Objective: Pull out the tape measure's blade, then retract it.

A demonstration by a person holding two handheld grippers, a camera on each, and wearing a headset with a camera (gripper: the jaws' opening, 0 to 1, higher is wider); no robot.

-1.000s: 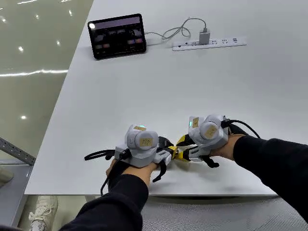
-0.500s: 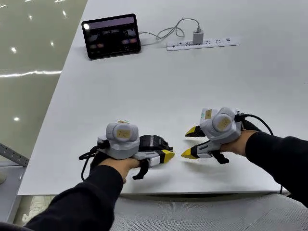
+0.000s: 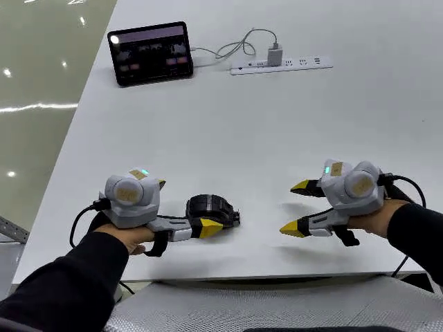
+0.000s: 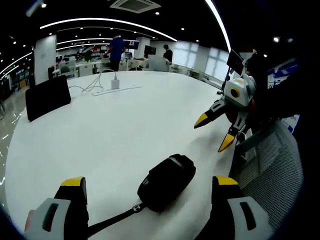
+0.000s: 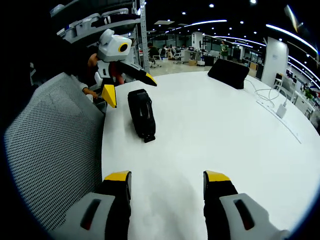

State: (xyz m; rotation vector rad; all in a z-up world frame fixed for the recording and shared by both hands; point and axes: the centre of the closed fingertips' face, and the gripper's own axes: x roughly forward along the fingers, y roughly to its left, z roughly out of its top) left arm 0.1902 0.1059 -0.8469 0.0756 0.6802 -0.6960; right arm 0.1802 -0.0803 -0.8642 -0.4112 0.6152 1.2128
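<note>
The black tape measure lies on the white table near its front edge, with no blade showing outside the case. In the left gripper view the tape measure sits between my wide-apart jaws, and its strap trails back toward me. My left gripper is open around it and grips nothing. My right gripper is open and empty, a short way to the right of the case. The left gripper view shows the right gripper hanging above the table. The right gripper view shows the tape measure, the left gripper behind it and my right gripper.
A dark tablet stands at the table's far left. A white power strip with a charger and cable lies at the back. A mesh chair sits just below the table's front edge.
The grippers, close together at the tape measure a second ago, have drawn apart: the right one to the right, the left one back to the left. The tape measure now rests on the table.
</note>
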